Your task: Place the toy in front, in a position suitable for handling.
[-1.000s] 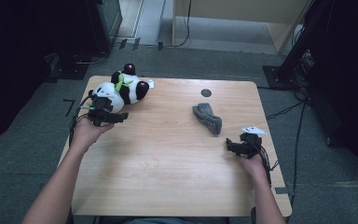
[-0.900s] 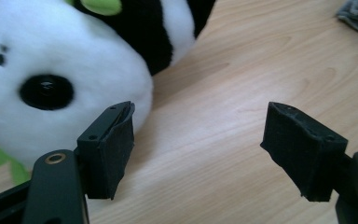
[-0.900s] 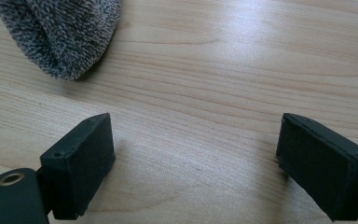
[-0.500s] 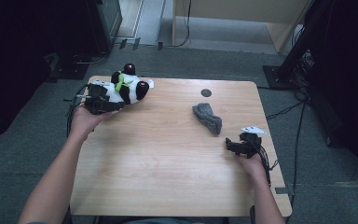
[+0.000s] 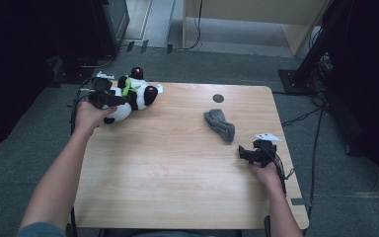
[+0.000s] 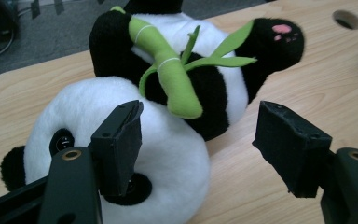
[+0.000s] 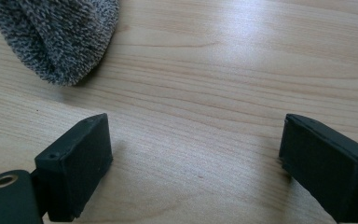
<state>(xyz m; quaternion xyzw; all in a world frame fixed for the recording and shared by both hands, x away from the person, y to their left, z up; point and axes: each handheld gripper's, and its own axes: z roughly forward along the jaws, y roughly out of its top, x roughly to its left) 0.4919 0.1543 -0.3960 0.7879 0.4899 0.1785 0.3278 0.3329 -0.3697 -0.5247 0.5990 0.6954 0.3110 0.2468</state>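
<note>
Here, at the upper left of the high view, we see our left tongs (image 6: 198, 149) spread but closing around the panda (image 6: 135, 140), not yet pinching; right tongs (image 7: 196, 168) spread over bare worktop (image 5: 177, 173).

Black left gripper (image 6: 200, 149), square padded jaws, brass screws

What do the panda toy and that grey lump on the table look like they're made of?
The panda toy looks like soft plush: short fuzzy pile, matte, with a felt-like green bamboo stalk. The grey lump looks like a knitted fleecy sock, speckled and looped. The table shows pale wood grain with a slight sheen, possibly laminate.
</note>
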